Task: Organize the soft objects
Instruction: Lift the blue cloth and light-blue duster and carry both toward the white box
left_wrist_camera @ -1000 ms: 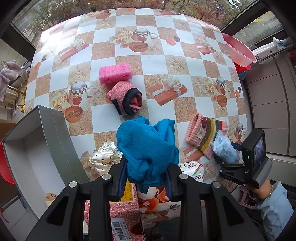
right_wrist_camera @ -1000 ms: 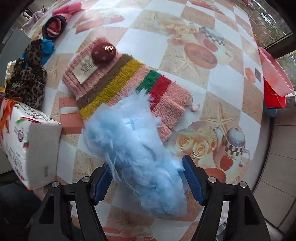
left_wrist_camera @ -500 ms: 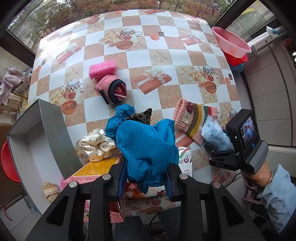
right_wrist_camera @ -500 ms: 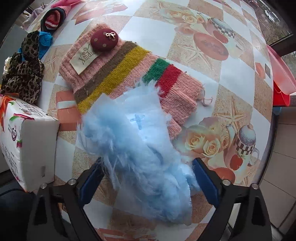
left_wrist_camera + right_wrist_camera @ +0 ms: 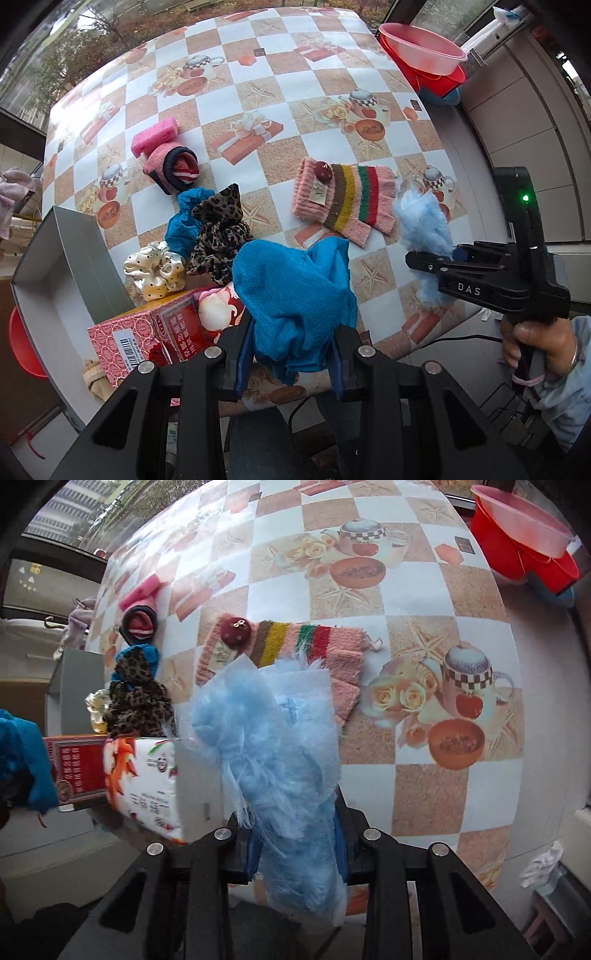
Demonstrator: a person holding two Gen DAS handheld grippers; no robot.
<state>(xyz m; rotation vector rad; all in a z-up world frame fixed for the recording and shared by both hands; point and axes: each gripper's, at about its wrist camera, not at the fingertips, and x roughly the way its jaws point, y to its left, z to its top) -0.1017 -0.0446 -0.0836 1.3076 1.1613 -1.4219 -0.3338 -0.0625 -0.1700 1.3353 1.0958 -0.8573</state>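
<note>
While both my claws were loaded, I judged the two soft pieces by how they hung. My left gripper [image 5: 291,363] was clamped on a crumpled bright-blue waffle-weave cloth [image 5: 295,295], which bulged above the jaws and drooped limply, held above the table's near edge and a red printed cardboard box [image 5: 147,332]; it looked light, floppy and unlikely to slip, since the bunched middle filled the jaws. My right gripper [image 5: 295,843] had its jaws closing on a pale-blue fluffy fibre tuft [image 5: 266,746], with the fluff packed between the blue pads and lifted clear of the table [image 5: 332,96]. That piece looked almost weightless and sheddable (loose strands stuck out on every side), so I reckoned a hold low on its dense core was safer than one on the wispy fringe. Just beyond it lay a pink knitted glove with brown, yellow, green and red stripes [image 5: 343,201], flat on the checked oilcloth printed with teapots, roses and gift boxes. Further left sat a leopard-print scrunchie [image 5: 218,236], a cream dotted satin scrunchie [image 5: 155,269], a rolled pink sock [image 5: 171,173] and a pink foam sponge [image 5: 153,134]. An open grey cardboard box [image 5: 74,258] stood at the table's left edge, likely the place for them, and stacked red and pink plastic basins [image 5: 424,51] stood off the far right corner beside a window.
</note>
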